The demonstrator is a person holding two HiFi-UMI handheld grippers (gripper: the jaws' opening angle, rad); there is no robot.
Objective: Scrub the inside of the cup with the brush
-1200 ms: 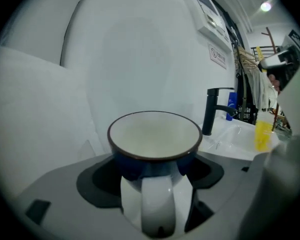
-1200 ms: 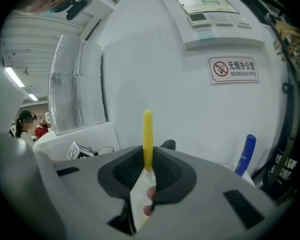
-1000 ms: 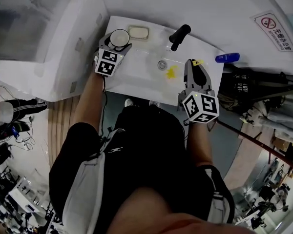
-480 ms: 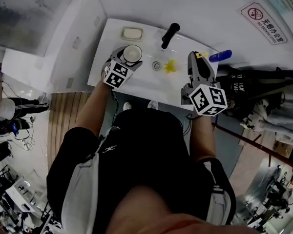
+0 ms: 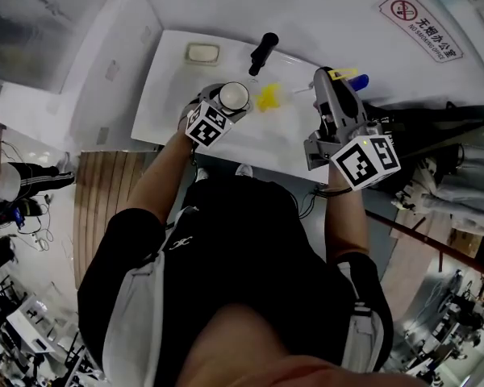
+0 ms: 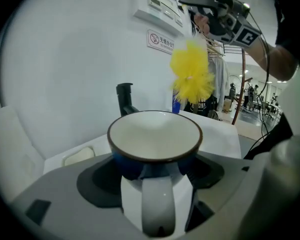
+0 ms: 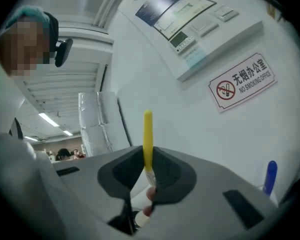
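The left gripper has its fingers pressed against the blue sides of the cup, its handle turned back towards the gripper and its white inside open upward; it is held over the washbasin, near the black faucet. The right gripper pinches the yellow handle of the brush between its fingers; the fluffy yellow brush head hangs above and just beyond the cup's rim, apart from it. I judge this the approach step, with scrubbing not yet begun. The next move calls for bringing the brush head over the mouth and lowering it inside, the cup kept steady; then turning or pumping it against the wall and bottom.
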